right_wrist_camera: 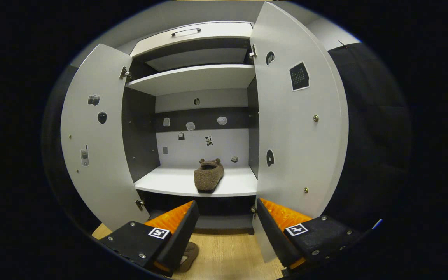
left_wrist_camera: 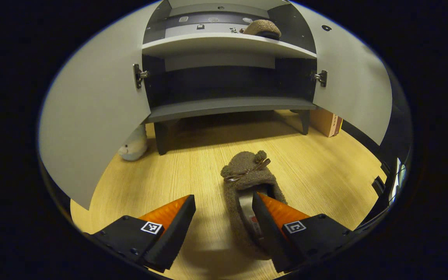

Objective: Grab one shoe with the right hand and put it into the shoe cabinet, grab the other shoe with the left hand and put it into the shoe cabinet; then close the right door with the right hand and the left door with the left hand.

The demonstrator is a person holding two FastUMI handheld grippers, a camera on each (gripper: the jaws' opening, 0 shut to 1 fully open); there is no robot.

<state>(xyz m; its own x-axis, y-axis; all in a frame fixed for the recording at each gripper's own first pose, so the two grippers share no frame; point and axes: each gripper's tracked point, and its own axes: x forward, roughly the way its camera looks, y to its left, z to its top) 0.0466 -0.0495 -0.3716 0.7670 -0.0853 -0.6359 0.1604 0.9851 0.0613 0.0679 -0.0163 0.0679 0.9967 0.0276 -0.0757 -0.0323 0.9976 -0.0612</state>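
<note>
Dim warm indoor light from overhead, soft shadow on the wood floor [left_wrist_camera: 317,171] beneath the cabinet [left_wrist_camera: 228,105], strong fisheye bending at edges, focus sharp throughout, no glare

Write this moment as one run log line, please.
left gripper: open, one finger inside brown fuzzy slipper on floor | right gripper: open | second brown slipper: on white shelf | both doors open

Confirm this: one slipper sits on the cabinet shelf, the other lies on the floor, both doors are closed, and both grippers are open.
Wrong on the doors. Both the left door and right door stand open, as the right gripper view shows. The rest holds: one slipper on the shelf, the other slipper on the floor, left gripper and right gripper open.
</note>
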